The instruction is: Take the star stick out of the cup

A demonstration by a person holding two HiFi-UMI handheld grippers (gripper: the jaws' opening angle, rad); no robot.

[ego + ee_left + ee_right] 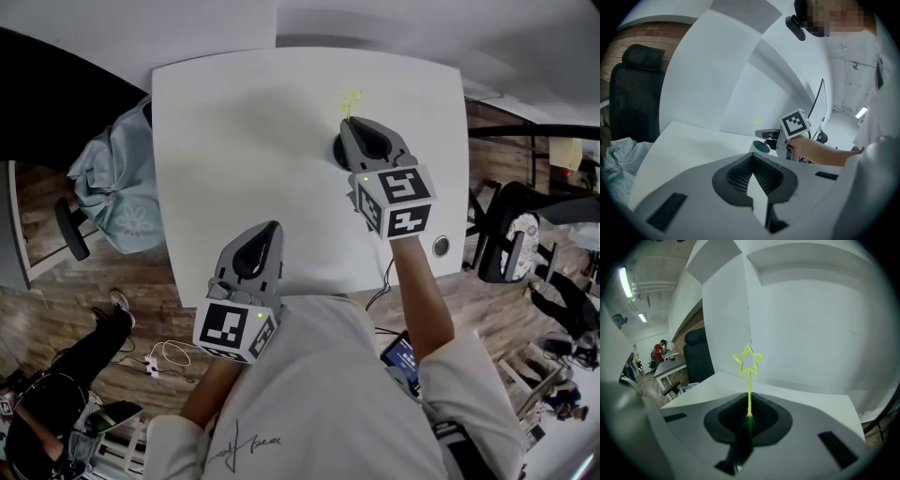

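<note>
R gripper (pixel 749 416) pinched the thin yellow-green star stick (pixel 748 360) over the small pale cup (pixel 761 146), L gripper (pixel 753 183) pressed together, empty; a straight, slow lift looked safest.

A crumpled pale blue cloth (pixel 117 183) lay on a black office chair (pixel 635 89), left of the left hand-held gripper (pixel 266 232).
</note>
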